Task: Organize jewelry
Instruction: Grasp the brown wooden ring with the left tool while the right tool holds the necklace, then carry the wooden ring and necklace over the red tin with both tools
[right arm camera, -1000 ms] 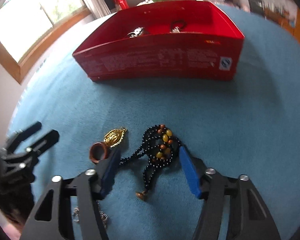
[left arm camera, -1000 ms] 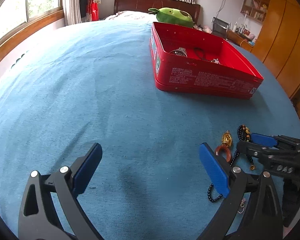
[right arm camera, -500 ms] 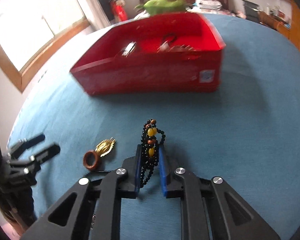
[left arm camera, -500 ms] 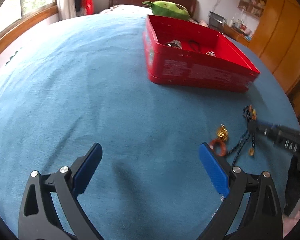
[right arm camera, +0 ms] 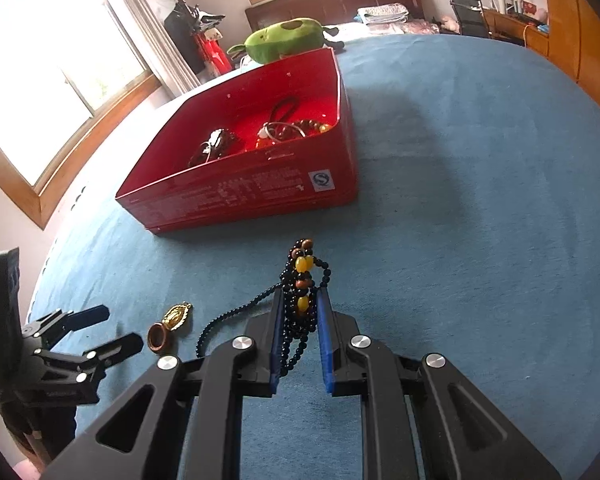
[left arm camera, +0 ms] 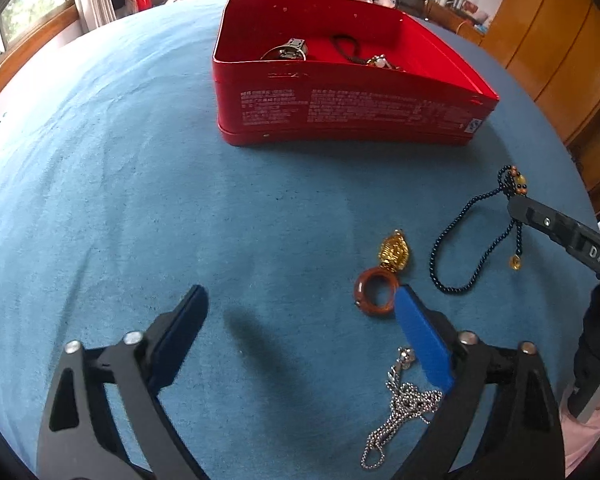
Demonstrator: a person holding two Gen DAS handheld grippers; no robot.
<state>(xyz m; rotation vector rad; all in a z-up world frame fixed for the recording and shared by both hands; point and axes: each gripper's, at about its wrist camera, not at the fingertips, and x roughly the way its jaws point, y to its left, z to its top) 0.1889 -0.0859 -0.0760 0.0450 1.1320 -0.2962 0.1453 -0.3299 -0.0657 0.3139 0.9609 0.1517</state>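
My right gripper is shut on a black bead necklace with yellow and brown beads, and its loop hangs down to the blue cloth. In the left wrist view the same right gripper holds the bead necklace at the right. My left gripper hangs over the cloth with nothing gripped, its jaws wide and closing. A brown ring lies just inside its right finger, touching a gold pendant. A silver chain lies partly under that finger. The open red tin holds a watch, a cord and other pieces.
The blue cloth covers the whole surface. A green plush toy sits behind the red tin. A window runs along the left, wooden cabinets along the right. My left gripper shows beside the gold pendant and the brown ring.
My right gripper has closed on the bead necklace and raised it off the cloth. My left gripper has moved right to the ring and pendant, and its jaws have narrowed a little.
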